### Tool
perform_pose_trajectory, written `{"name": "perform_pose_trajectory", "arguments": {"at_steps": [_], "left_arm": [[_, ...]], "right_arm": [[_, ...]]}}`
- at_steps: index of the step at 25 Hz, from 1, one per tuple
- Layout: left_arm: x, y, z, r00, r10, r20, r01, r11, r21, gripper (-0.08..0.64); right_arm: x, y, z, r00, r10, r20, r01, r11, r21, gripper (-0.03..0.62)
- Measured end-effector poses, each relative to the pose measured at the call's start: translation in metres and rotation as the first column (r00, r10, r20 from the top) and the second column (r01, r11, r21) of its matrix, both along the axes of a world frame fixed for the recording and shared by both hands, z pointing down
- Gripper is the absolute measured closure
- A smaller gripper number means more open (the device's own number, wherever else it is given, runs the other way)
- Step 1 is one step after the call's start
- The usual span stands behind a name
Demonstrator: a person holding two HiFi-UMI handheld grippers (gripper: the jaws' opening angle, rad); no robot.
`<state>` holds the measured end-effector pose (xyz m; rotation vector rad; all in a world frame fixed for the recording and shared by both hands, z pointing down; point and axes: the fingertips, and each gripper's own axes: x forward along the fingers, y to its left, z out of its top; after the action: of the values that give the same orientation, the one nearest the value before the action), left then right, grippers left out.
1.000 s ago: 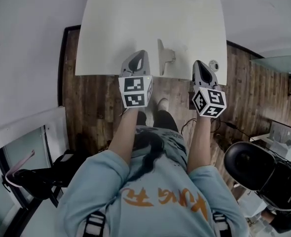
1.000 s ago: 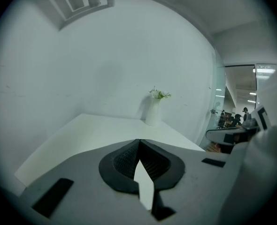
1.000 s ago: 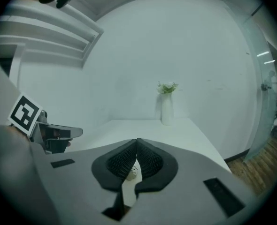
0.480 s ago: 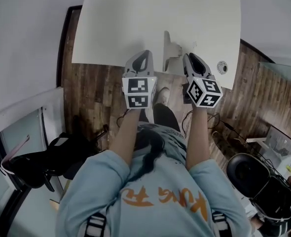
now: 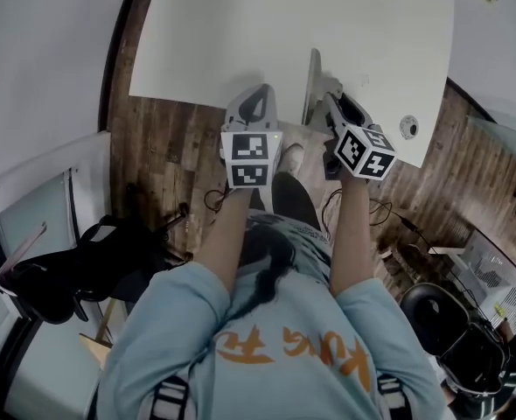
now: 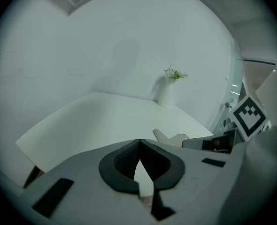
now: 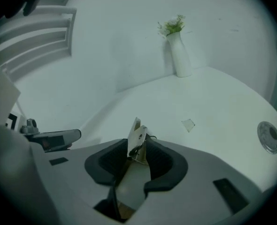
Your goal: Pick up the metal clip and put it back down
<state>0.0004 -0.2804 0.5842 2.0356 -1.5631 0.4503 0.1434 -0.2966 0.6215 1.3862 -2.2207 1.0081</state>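
The metal clip (image 5: 312,84) is a pale, long sprung piece lying at the front edge of the white table (image 5: 240,33). My right gripper (image 5: 338,108) has come in around it. In the right gripper view the clip (image 7: 136,136) stands up between the dark pads (image 7: 163,159), and the jaws are opening, with no pad visibly pressing on it. My left gripper (image 5: 253,109) hovers just left of the clip, over the table edge. Its jaws (image 6: 138,143) meet at the tips and hold nothing. From the left gripper view the clip (image 6: 168,137) lies to the right, beside the right gripper (image 6: 223,142).
A white vase with green sprigs (image 7: 180,55) stands at the far edge of the table. A round grommet (image 5: 408,127) sits in the table's right front corner, and a small clear scrap (image 7: 188,124) lies beyond the clip. Black chairs (image 5: 66,274) stand on the wood floor.
My right gripper has swung left from near the grommet to the clip. The left gripper has kept its place at the table's front edge.
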Motion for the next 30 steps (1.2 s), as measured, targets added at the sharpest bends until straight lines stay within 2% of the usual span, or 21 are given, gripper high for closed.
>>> {"name": "perform_pose_trajectory", "arguments": {"at_steps": [3,8,11,14,17,20,23,27,30], "left_arm": [[-0.016,0.009,0.003,1.000,-0.017,-0.003,0.017,1.000,0.000,0.540],[-0.025,0.003,0.003,1.000,-0.026,-0.008,0.026,1.000,0.004,0.540],[-0.024,-0.002,0.001,1.000,-0.023,-0.008,0.023,1.000,0.004,0.540],[-0.024,-0.006,-0.002,1.000,-0.016,-0.012,0.016,1.000,0.012,0.540],[-0.025,-0.010,-0.011,1.000,-0.002,-0.014,0.002,0.999,0.038,0.540],[-0.026,-0.015,-0.025,1.000,0.020,-0.007,-0.019,0.997,0.076,0.540],[-0.022,-0.025,-0.050,0.999,0.049,0.003,-0.049,0.990,0.132,0.540],[-0.026,-0.043,-0.092,0.998,0.068,0.011,-0.069,0.973,0.222,0.540],[-0.026,-0.053,-0.115,0.996,0.088,0.019,-0.089,0.958,0.273,0.540]], "right_arm": [[-0.013,0.007,0.002,0.999,0.015,0.045,-0.014,1.000,-0.012,0.461],[-0.020,0.003,0.001,0.982,0.063,0.178,-0.055,0.997,-0.052,0.516],[-0.021,-0.003,-0.007,0.981,0.061,0.184,-0.057,0.998,-0.026,0.552],[-0.024,-0.004,-0.015,0.993,0.037,0.110,-0.039,0.999,0.018,0.557],[-0.025,-0.006,-0.035,1.000,0.015,-0.014,-0.013,0.994,0.112,0.558],[-0.023,-0.011,-0.062,0.995,0.027,-0.096,-0.007,0.980,0.198,0.558],[-0.011,-0.020,-0.093,0.983,0.067,-0.174,-0.015,0.958,0.286,0.558],[0.004,-0.030,-0.143,0.957,0.133,-0.256,-0.017,0.911,0.412,0.558],[0.006,-0.037,-0.166,0.948,0.159,-0.275,-0.015,0.887,0.462,0.558]]}}
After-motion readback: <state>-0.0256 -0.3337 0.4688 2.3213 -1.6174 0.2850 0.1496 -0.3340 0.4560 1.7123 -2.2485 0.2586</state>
